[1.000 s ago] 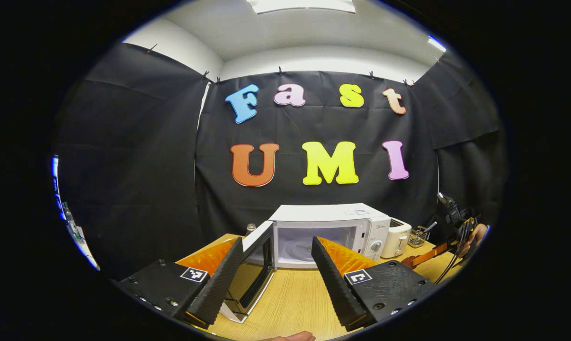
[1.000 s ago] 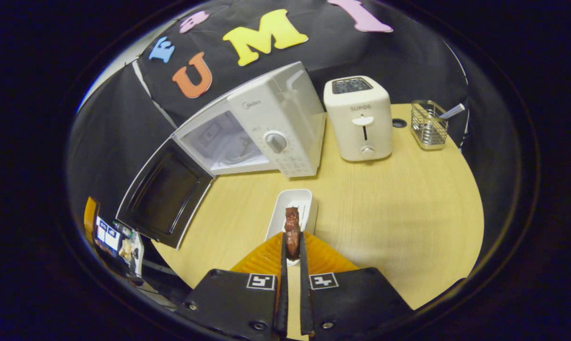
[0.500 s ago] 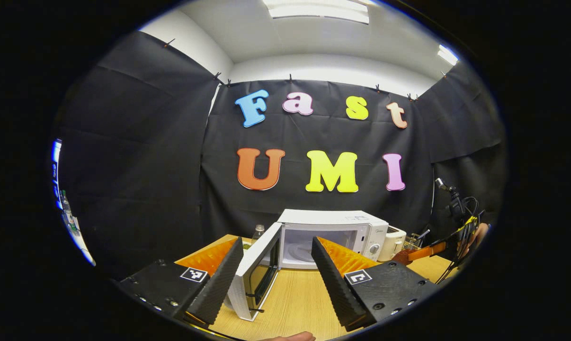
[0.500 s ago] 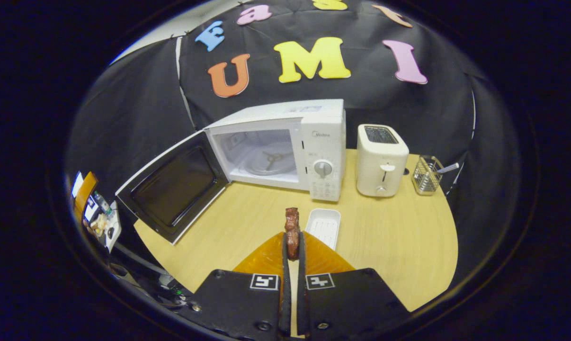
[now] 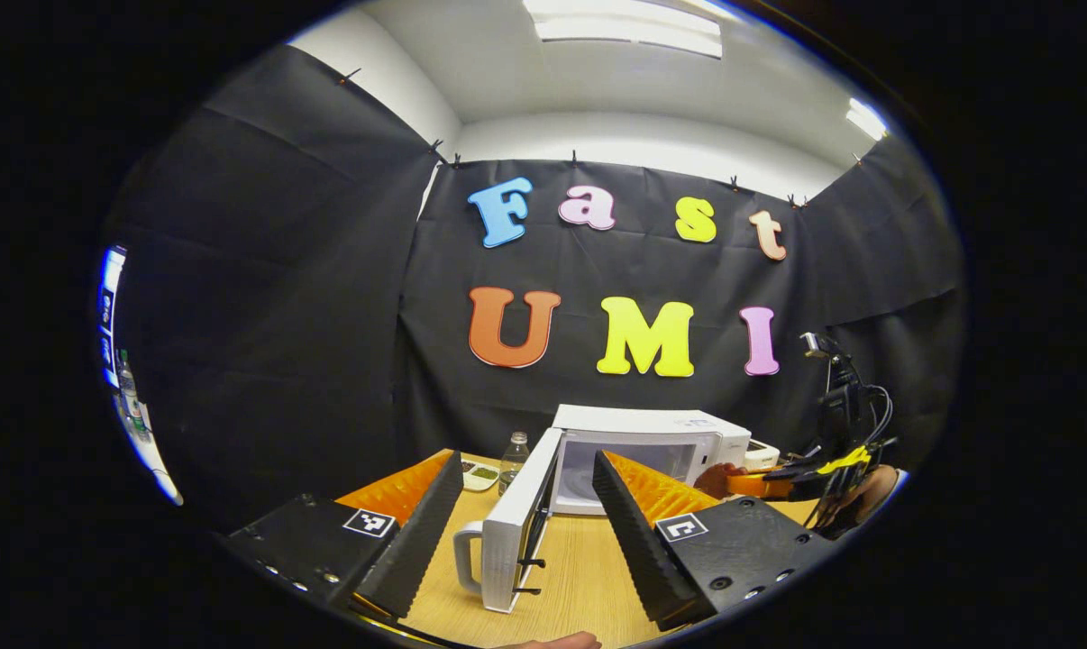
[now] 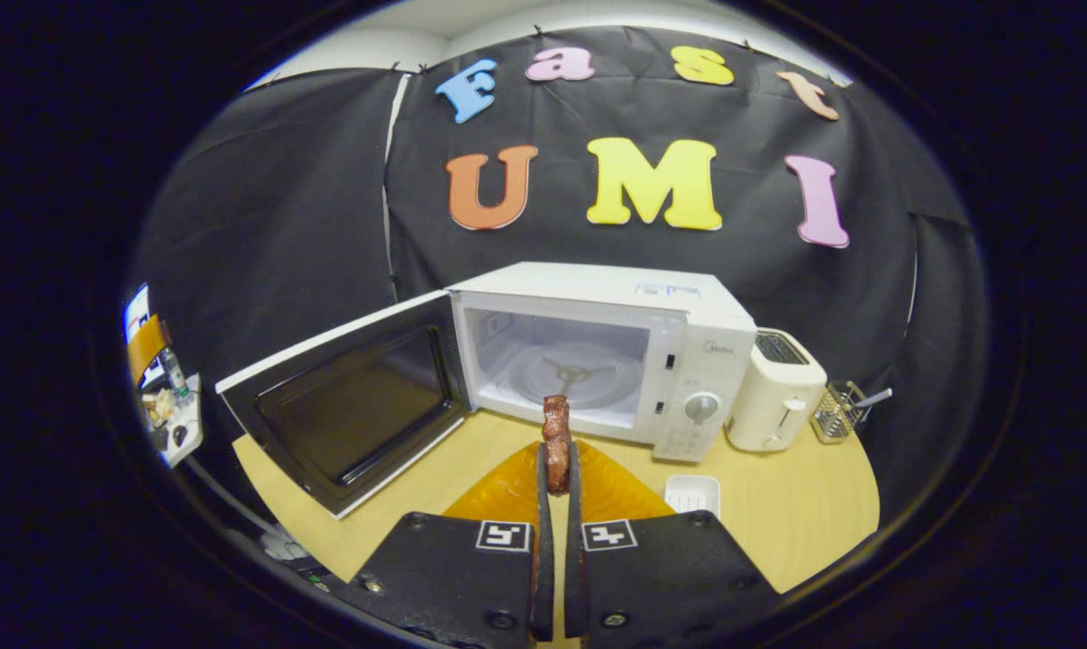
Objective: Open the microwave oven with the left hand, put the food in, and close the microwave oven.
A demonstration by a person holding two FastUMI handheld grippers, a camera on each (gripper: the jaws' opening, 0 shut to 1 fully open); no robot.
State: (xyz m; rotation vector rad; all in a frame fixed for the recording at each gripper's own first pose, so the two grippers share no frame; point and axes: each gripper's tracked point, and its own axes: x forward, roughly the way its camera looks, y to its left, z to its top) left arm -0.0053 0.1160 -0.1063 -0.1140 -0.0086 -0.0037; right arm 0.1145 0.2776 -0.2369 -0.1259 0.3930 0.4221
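A: Where is the food sitting?

B: The food [image 6: 556, 431], a reddish-brown piece, is standing upright between the fingers of the right tool [image 6: 555, 469], which are pressing together on its lower end. It is hanging in the air in front of the microwave oven [image 6: 634, 351], lined up with the open cavity and the glass turntable [image 6: 572, 377] inside.

A: And the door?

B: The door [image 6: 354, 401] is standing swung wide to the left of the cavity, its dark inner window facing the right gripper view. In the left gripper view the door [image 5: 518, 532] is showing edge-on, with its handle [image 5: 465, 557] pointing toward the camera.

A: What is the left tool doing?

B: The left tool [image 5: 525, 518] is sitting spread wide, its fingers on either side of the door's edge in the view but gripping nothing. Farther off in that view the right tool [image 5: 760, 484] is showing by the oven's front, with a hand [image 5: 868, 491] behind it.

A: Anything else on the tabletop?

B: The wooden tabletop [image 6: 778, 523] is carrying a small white tray [image 6: 692, 494] just right of the right tool, a white toaster [image 6: 773, 392] beside the oven's control panel, and a wire basket [image 6: 836, 410] beyond that. A clear bottle [image 5: 511, 458] is standing left of the oven.
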